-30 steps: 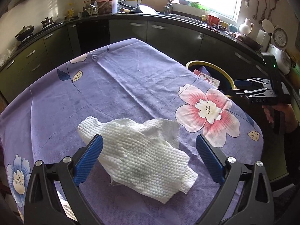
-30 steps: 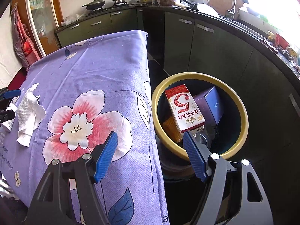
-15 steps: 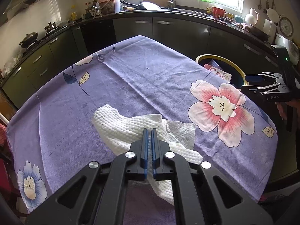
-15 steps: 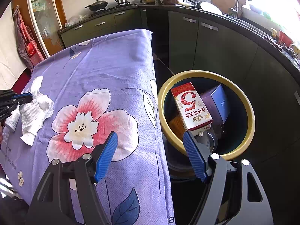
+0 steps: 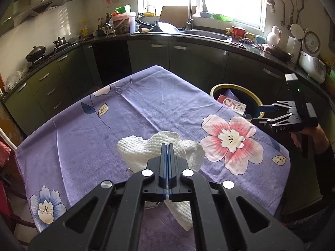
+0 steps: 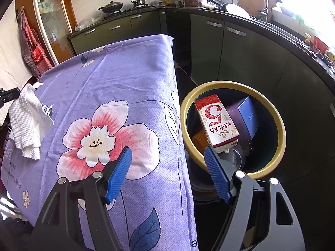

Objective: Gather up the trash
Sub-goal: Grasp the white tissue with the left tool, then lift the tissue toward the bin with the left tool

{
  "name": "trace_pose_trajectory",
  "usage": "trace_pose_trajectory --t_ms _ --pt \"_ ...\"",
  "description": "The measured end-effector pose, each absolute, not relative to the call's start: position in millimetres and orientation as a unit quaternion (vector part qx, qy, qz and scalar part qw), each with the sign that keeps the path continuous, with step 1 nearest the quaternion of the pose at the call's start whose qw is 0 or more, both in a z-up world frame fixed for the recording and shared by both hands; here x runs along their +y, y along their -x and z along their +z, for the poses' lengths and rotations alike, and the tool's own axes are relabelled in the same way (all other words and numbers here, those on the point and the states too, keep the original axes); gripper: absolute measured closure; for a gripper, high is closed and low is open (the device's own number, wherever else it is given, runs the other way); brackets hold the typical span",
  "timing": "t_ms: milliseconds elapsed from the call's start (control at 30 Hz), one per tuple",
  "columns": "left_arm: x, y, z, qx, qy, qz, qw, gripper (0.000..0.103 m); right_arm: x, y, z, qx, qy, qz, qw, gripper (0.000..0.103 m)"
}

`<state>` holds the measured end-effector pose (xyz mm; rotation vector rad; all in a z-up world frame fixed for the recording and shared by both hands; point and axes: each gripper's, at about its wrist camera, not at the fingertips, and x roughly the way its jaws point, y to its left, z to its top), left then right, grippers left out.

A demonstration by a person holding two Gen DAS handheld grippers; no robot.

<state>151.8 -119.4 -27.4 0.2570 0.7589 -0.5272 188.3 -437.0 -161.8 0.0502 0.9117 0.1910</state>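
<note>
We see one towel (image 5: 159,146) pinched in our left gripper (image 5: 168,152)'s closed jaws, above the purple floral bench (image 5: 146,113). Our right gripper (image 6: 167,171) gapes empty; one bin (image 6: 280,125) ahead of it holds two cartons, in a kitchen.

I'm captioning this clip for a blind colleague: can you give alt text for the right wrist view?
The open right gripper hovers over the edge of a purple flowered tablecloth, beside a yellow-rimmed bin holding a red-and-white carton and a purple box. At far left, the left gripper holds up a white paper towel.
</note>
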Motion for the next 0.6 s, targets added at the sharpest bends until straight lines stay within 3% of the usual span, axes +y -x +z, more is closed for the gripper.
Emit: trace_pose_trajectory --t_ms 300,600 --pt "-116.3 -147.1 24.2 0.33 -0.116 -0.254 0.902 0.102 -431.6 -185.5 -156.7 0.436 -0.021 0.099 0.894 0.031" --pt "-138.4 -155.3 40.9 0.322 -0.129 -0.275 0.897 0.102 -430.1 -169.3 -145.6 0.422 -0.022 0.108 0.9 0.031"
